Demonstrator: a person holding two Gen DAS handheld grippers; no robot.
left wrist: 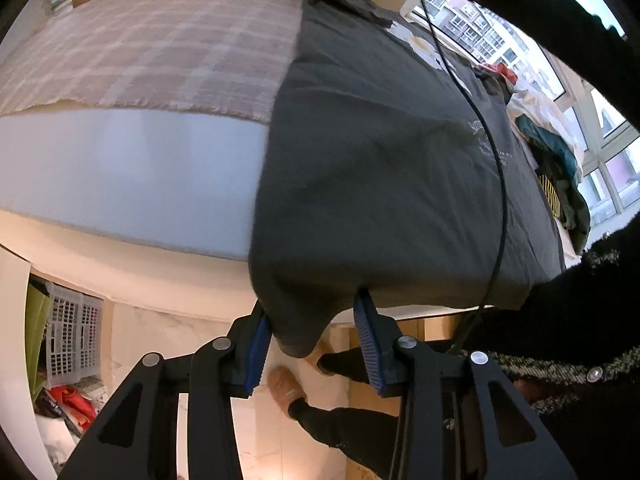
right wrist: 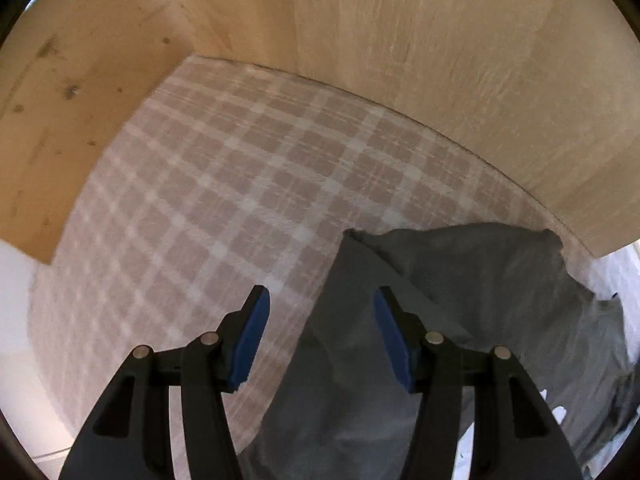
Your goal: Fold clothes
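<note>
Two grippers over one dark grey T-shirt [left wrist: 392,168] spread on checked bed cover [left wrist: 160,52], left gripper [left wrist: 314,346] clamped on hem corner hanging off mattress edge, right gripper [right wrist: 320,334] jaws parted, gripping nothing, above shirt's folded sleeve [right wrist: 460,264].

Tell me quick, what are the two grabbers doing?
Left gripper: a bunched corner of the dark grey shirt hangs between its pads; a firm pinch cannot be told.
Right gripper: open, holding nothing, above the shirt's edge.
</note>
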